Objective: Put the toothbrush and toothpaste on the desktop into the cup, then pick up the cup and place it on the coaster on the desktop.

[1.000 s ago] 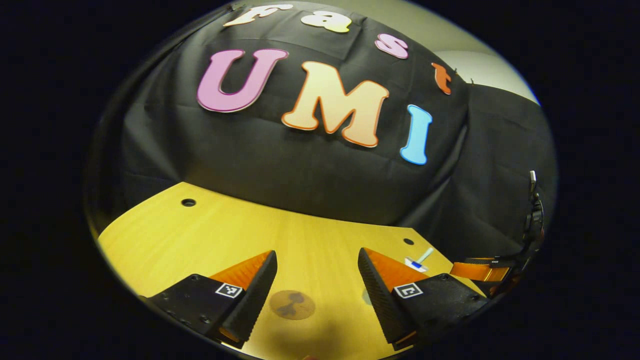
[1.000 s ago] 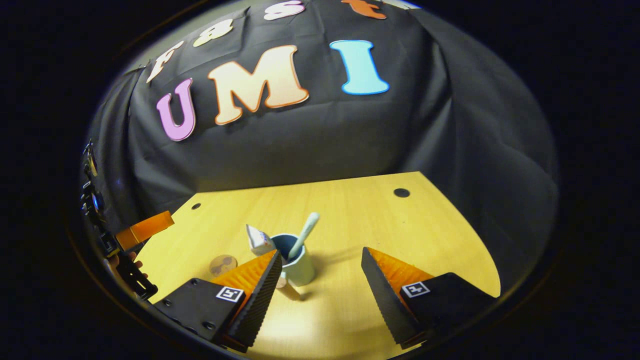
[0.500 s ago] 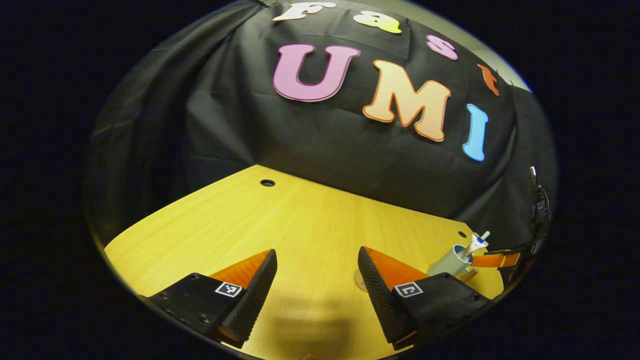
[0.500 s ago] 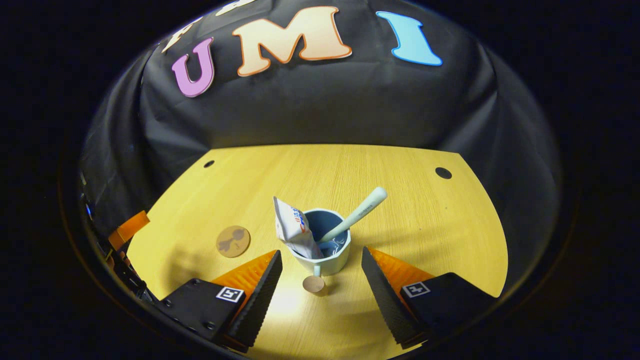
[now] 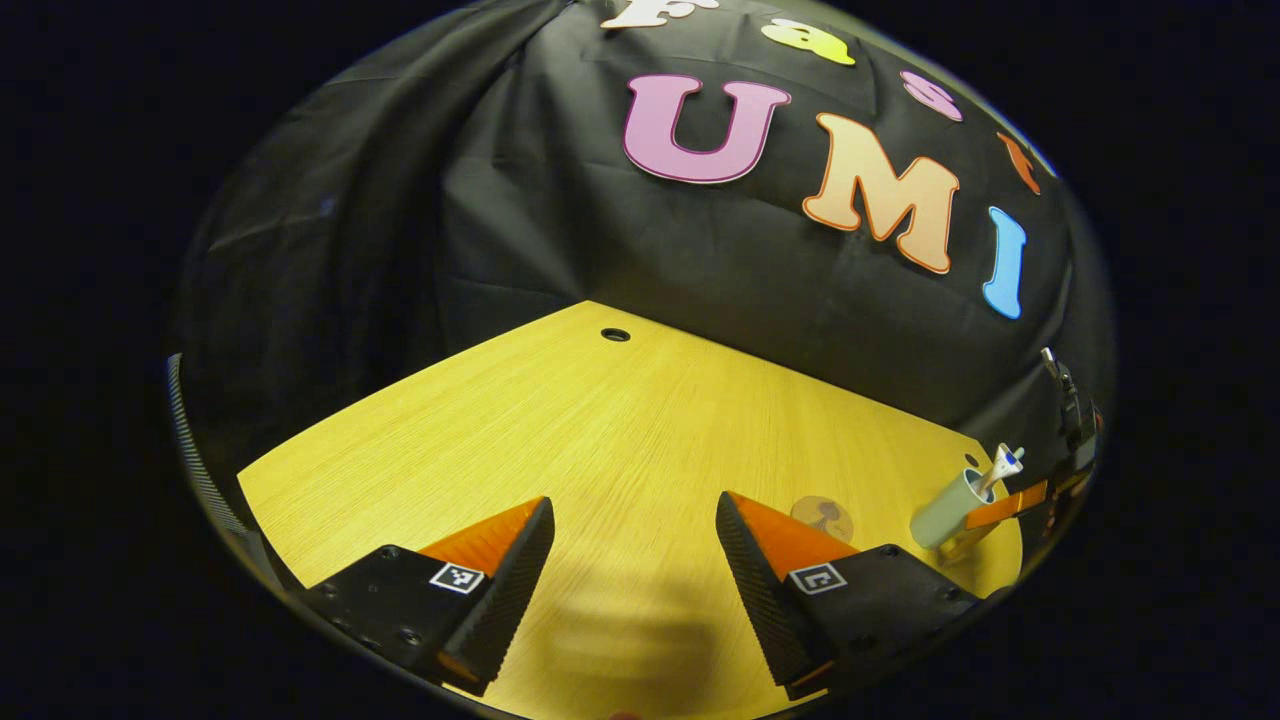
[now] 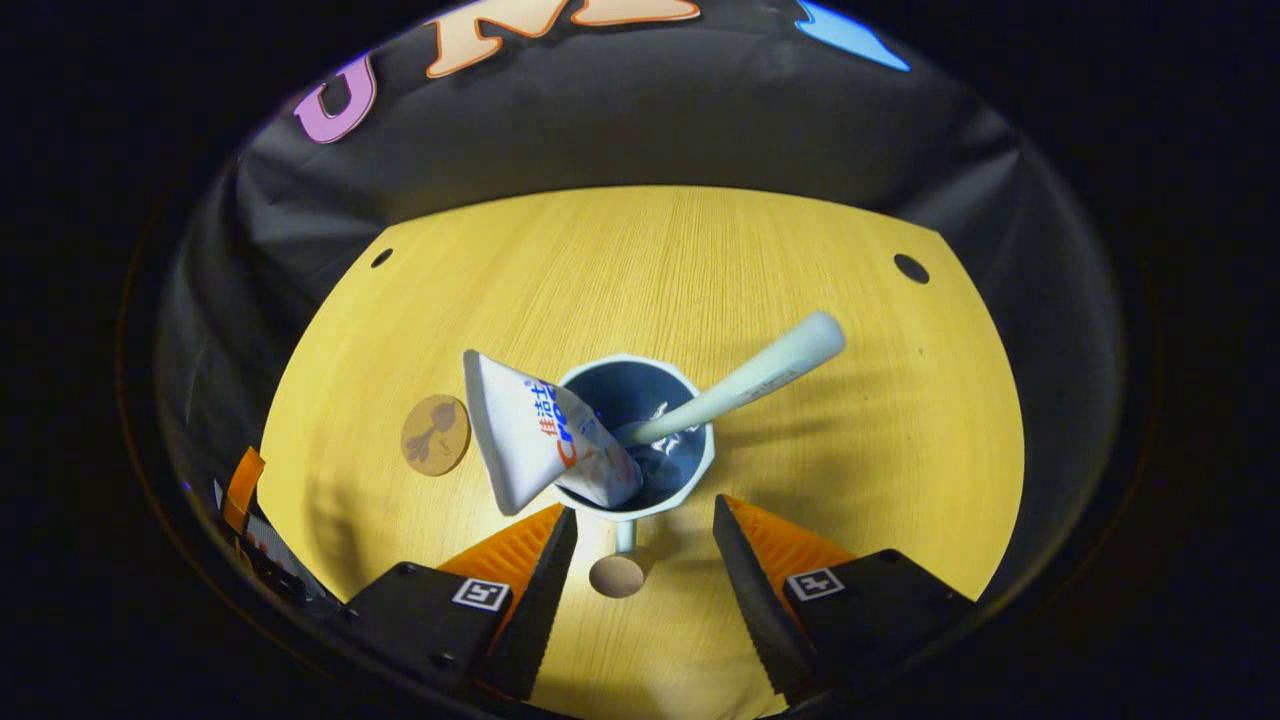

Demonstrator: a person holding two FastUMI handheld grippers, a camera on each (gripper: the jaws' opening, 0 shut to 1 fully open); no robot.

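Observation:
In the right gripper view a pale cup [image 6: 690,490] with a dark inside stands on the wooden desktop [image 6: 700,270]. A white toothpaste tube [image 6: 530,440] leans out of it to the left. A pale toothbrush handle [image 6: 760,372] leans out to the right. My right gripper [image 6: 643,510] is open, its fingers flanking the cup's near side and small handle stub [image 6: 625,537]. The round brown coaster [image 6: 436,435] lies left of the cup. My left gripper [image 5: 633,503] is open over bare desktop, with the coaster [image 5: 822,517] and the cup [image 5: 945,510] off to its right.
A small brown round piece [image 6: 617,576] sits just below the cup's handle stub. Round holes [image 6: 910,267] mark the desktop's far corners, and black cloth walls it in at the back. The left gripper [image 6: 243,490] shows at the left edge of the right gripper view.
My right gripper has come forward and down over the cup, so its fingers now flank the handle. My left gripper has swung left, sending the coaster and cup to the right in its view.

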